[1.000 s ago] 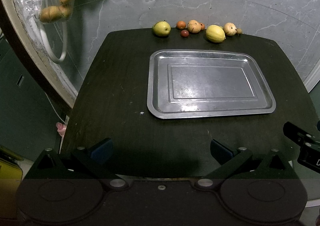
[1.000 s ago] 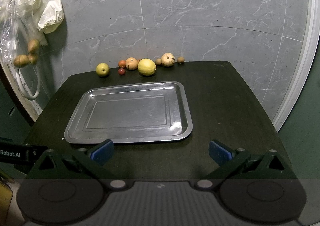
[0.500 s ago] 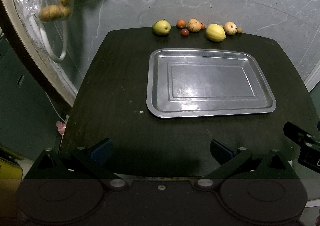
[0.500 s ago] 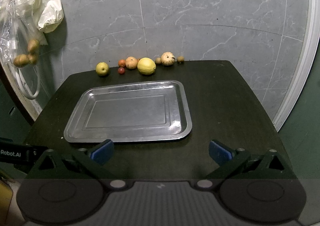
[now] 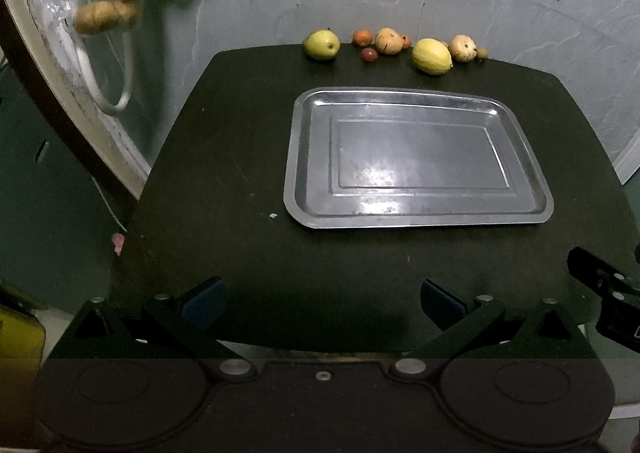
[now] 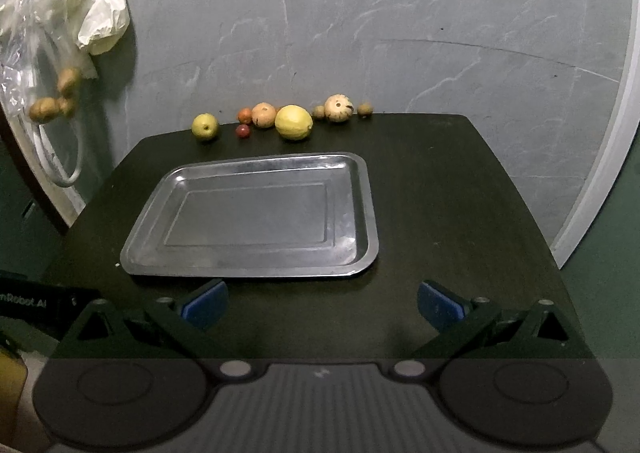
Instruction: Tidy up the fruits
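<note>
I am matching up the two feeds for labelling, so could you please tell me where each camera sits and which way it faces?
Left wrist: on the left gripper at the table's near left, facing the wall; own open fingers show, the right gripper's body at right edge.
Right wrist: on the right gripper further right, facing the wall; own open fingers show.
Shared: metal tray, lemon, green fruit.

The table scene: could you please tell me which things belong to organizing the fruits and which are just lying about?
Job: metal tray, green apple, lemon, small red fruit, orange fruit, left gripper, right gripper.

Lying about: hanging plastic bags, white hose.
</note>
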